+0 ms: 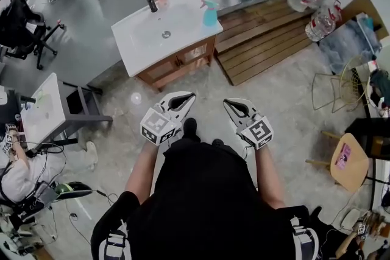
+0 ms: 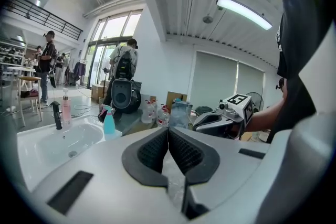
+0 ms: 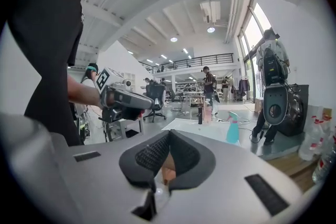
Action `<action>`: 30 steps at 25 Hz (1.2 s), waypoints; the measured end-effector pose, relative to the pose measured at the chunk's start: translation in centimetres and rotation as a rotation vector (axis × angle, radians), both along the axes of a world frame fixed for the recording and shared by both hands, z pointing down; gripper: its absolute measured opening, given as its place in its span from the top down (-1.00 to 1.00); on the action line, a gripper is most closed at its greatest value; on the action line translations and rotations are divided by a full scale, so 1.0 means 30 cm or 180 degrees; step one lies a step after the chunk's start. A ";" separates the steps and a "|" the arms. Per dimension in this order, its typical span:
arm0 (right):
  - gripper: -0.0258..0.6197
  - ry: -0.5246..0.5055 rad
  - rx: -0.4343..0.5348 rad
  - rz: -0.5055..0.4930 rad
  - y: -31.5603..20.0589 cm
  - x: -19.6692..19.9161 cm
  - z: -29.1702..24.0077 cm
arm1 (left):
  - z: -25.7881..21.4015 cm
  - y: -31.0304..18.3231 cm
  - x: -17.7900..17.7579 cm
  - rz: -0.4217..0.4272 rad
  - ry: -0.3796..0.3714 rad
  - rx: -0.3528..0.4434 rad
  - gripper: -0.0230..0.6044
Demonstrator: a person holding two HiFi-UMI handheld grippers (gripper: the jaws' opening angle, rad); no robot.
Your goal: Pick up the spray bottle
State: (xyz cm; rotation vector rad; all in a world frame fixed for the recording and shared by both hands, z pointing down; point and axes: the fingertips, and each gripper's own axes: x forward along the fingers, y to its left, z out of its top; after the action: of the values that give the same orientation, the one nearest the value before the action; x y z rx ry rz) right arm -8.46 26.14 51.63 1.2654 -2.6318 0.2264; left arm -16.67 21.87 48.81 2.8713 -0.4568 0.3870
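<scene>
The white rectangular washbasin on its wooden cabinet (image 1: 139, 36) is carrying the turquoise plastic spray bottle (image 1: 209, 13) at its 3 o'clock edge, well apart at 12 o'clock from both tools. The left gripper (image 1: 187, 97) and right gripper (image 1: 228, 103) are hovering pinched together, empty; one needs opening wide before arriving.

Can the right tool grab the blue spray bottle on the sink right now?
Probably not yet. The right tool is shut and well short of the spray bottle, which stands on the sink corner ahead. Nothing looks in the way; the person would likely need to step closer.
</scene>
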 end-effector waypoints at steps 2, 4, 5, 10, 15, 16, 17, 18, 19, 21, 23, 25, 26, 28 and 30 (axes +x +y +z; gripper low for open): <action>0.87 -0.0032 -0.0039 0.0058 -0.035 -0.010 0.005 | 0.002 -0.046 0.005 0.0081 -0.0005 0.0004 0.85; 0.87 -0.0030 -0.0059 0.0124 -0.069 -0.017 0.011 | 0.004 -0.088 0.009 0.0156 0.0004 -0.0001 0.85; 0.87 -0.0028 -0.0067 0.0162 -0.084 -0.018 0.014 | 0.006 -0.107 0.012 0.0197 0.0009 -0.0003 0.85; 0.87 0.0021 -0.0083 0.0374 -0.133 -0.013 0.036 | 0.028 -0.165 0.008 0.0366 0.0018 -0.0027 0.85; 0.87 -0.0047 -0.0057 0.0581 -0.180 -0.005 0.038 | 0.039 -0.222 -0.012 0.0502 0.0014 -0.0020 0.85; 0.87 -0.0082 -0.0070 0.0635 -0.187 -0.005 0.042 | 0.040 -0.233 -0.022 0.0518 0.0007 -0.0024 0.85; 0.87 -0.0113 -0.0107 0.0692 -0.192 -0.006 0.046 | 0.039 -0.244 -0.033 0.0531 0.0000 -0.0026 0.85; 0.87 -0.0128 -0.0147 0.0743 -0.198 -0.009 0.050 | 0.038 -0.256 -0.045 0.0541 -0.0006 -0.0025 0.85; 0.87 -0.0125 -0.0173 0.0779 -0.203 -0.012 0.054 | 0.036 -0.267 -0.056 0.0547 -0.0010 -0.0023 0.85; 0.87 -0.0101 -0.0189 0.0818 -0.214 -0.022 0.067 | 0.035 -0.288 -0.079 0.0554 -0.0021 -0.0019 0.85; 0.87 -0.0105 -0.0197 0.0829 -0.227 -0.035 0.077 | 0.038 -0.305 -0.099 0.0563 -0.0039 -0.0013 0.85; 0.87 -0.0132 -0.0227 0.0836 -0.236 -0.044 0.097 | 0.047 -0.317 -0.116 0.0565 -0.0057 -0.0012 0.85; 0.87 -0.0148 -0.0237 0.0839 -0.241 -0.045 0.105 | 0.052 -0.323 -0.122 0.0557 -0.0063 -0.0016 0.85; 0.87 -0.0173 -0.0237 0.0827 -0.262 -0.042 0.107 | 0.054 -0.338 -0.128 0.0527 -0.0078 -0.0026 0.85; 0.87 -0.0184 -0.0247 0.0784 -0.291 -0.034 0.102 | 0.052 -0.359 -0.127 0.0488 -0.0102 -0.0032 0.85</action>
State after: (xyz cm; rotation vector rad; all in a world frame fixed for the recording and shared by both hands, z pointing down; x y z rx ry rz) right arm -9.49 17.40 54.68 1.5766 -2.4817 0.4056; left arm -20.49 11.10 50.36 2.9031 -0.2394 0.4597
